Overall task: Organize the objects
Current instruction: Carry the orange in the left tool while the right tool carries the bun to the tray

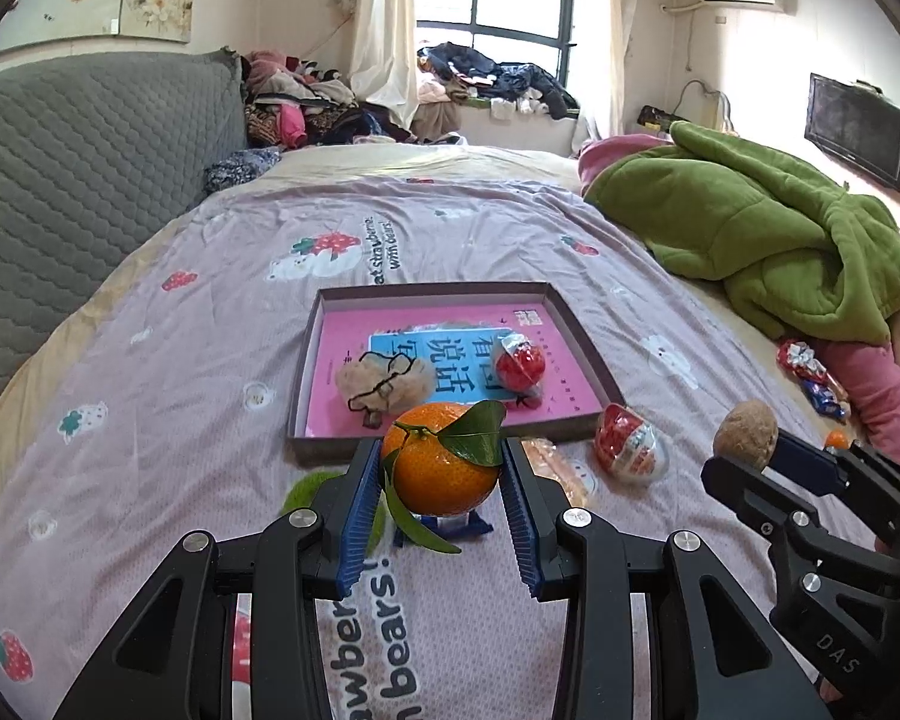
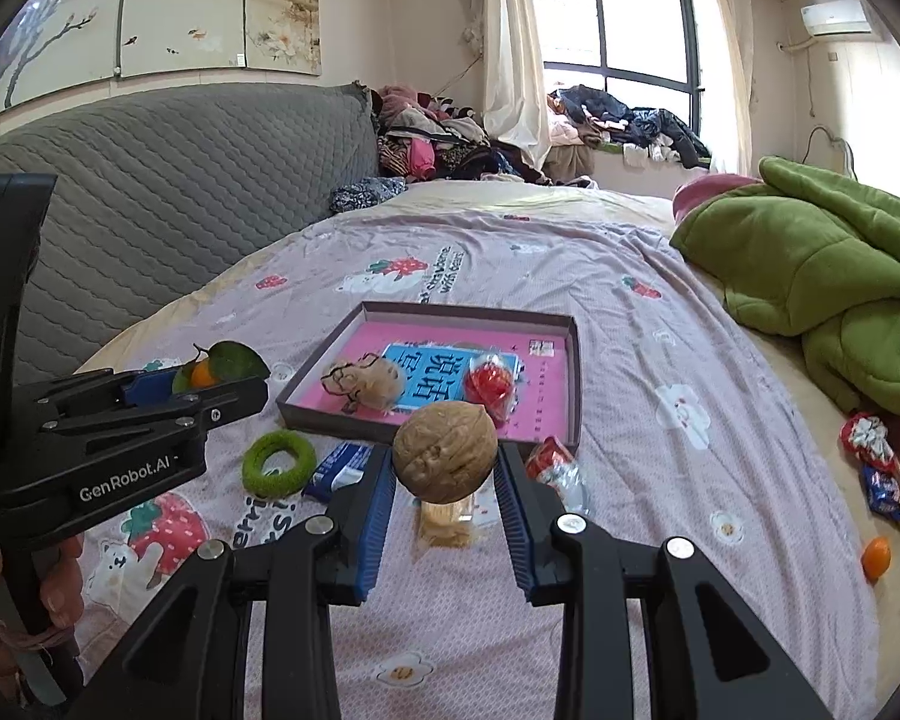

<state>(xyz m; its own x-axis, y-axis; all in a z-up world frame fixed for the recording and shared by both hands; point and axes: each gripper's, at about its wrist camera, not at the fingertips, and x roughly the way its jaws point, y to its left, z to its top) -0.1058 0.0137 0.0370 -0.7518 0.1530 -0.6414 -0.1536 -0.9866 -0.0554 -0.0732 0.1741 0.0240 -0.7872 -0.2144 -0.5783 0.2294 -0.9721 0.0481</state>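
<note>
My left gripper (image 1: 441, 471) is shut on a leafy orange tangerine (image 1: 441, 468), lifted above the bedspread just in front of the shallow box (image 1: 312, 360). My right gripper (image 2: 445, 468) is shut on a brown walnut (image 2: 445, 451), also held off the bed before the box (image 2: 573, 378). The box has a pink book inside, with a beige pouch (image 1: 384, 384) and a red wrapped candy (image 1: 519, 363) lying on it. In the left wrist view the right gripper (image 1: 744, 450) shows at the right with the walnut (image 1: 746, 435). In the right wrist view the left gripper (image 2: 210, 381) shows at the left.
On the bedspread near the box lie a green ring (image 2: 279, 462), a blue packet (image 2: 339, 468), a biscuit packet (image 2: 447, 525) and a clear red-filled candy pack (image 1: 630, 444). Wrapped sweets (image 2: 876, 456) and a small orange fruit (image 2: 876, 557) lie at the right by a green blanket (image 1: 768, 234). A grey headboard (image 1: 78, 168) stands left.
</note>
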